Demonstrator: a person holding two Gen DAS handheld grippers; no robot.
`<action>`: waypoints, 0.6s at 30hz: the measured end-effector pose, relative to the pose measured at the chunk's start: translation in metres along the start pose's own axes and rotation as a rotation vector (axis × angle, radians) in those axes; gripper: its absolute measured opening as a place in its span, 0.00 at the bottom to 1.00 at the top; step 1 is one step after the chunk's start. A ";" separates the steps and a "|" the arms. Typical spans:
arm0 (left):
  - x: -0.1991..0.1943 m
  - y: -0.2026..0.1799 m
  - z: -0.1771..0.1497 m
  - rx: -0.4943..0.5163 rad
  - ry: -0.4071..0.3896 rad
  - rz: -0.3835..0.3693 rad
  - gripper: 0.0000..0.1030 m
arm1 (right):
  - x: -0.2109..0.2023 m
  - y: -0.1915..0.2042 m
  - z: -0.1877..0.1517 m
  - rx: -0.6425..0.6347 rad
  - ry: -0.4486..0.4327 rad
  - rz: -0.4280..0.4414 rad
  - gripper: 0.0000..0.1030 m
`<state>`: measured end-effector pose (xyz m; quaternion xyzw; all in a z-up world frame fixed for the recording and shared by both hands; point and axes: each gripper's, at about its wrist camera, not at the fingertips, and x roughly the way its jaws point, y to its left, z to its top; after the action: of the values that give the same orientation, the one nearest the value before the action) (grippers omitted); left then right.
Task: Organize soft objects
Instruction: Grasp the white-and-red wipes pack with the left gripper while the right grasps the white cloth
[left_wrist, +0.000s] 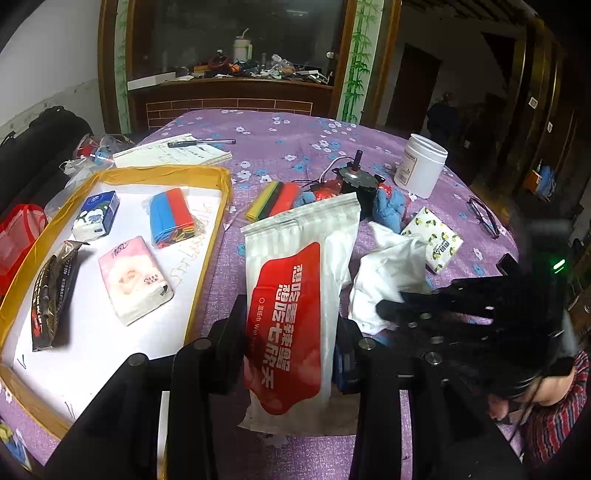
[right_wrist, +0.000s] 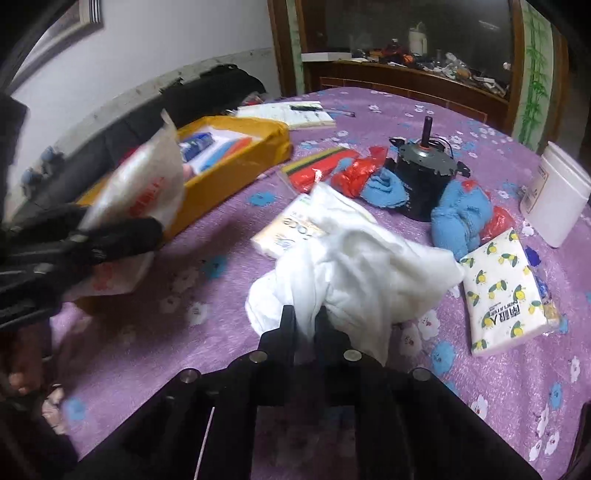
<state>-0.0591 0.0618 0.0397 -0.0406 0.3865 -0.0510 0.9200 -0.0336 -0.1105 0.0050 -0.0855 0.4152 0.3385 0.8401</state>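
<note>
My left gripper (left_wrist: 290, 343) is shut on a red and white wet wipes pack (left_wrist: 295, 295) and holds it above the purple tablecloth, right of the yellow-rimmed tray (left_wrist: 207, 243). The pack also shows in the right wrist view (right_wrist: 144, 184), held by the left gripper (right_wrist: 122, 236). My right gripper (right_wrist: 304, 325) is shut on a crumpled white cloth (right_wrist: 354, 266) lying on the table; it also shows in the left wrist view (left_wrist: 388, 273), where the right gripper (left_wrist: 391, 306) touches it. The tray holds a pink tissue pack (left_wrist: 135, 280), a blue tissue pack (left_wrist: 96, 216), a bag of blue and red items (left_wrist: 171, 216) and a dark packet (left_wrist: 53, 295).
A lemon-print tissue pack (right_wrist: 502, 295), a blue fluffy cloth (right_wrist: 461, 218), a black motor (right_wrist: 424, 177), a striped packet (right_wrist: 317, 164), a white jar (right_wrist: 557, 192) and another tissue pack (right_wrist: 284, 229) under the white cloth lie on the table. Papers with a pen (left_wrist: 173, 151) sit at the back.
</note>
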 end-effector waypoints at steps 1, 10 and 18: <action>-0.001 0.000 0.000 0.000 -0.002 0.003 0.34 | -0.008 -0.002 0.001 0.016 -0.026 0.035 0.09; -0.002 -0.004 0.000 0.003 -0.017 0.013 0.34 | -0.078 -0.031 0.009 0.124 -0.346 0.095 0.09; -0.002 -0.012 -0.001 0.041 -0.030 0.051 0.34 | -0.073 -0.034 0.008 0.141 -0.327 0.066 0.09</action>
<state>-0.0616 0.0502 0.0421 -0.0125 0.3725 -0.0349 0.9273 -0.0385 -0.1691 0.0607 0.0436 0.2982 0.3454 0.8888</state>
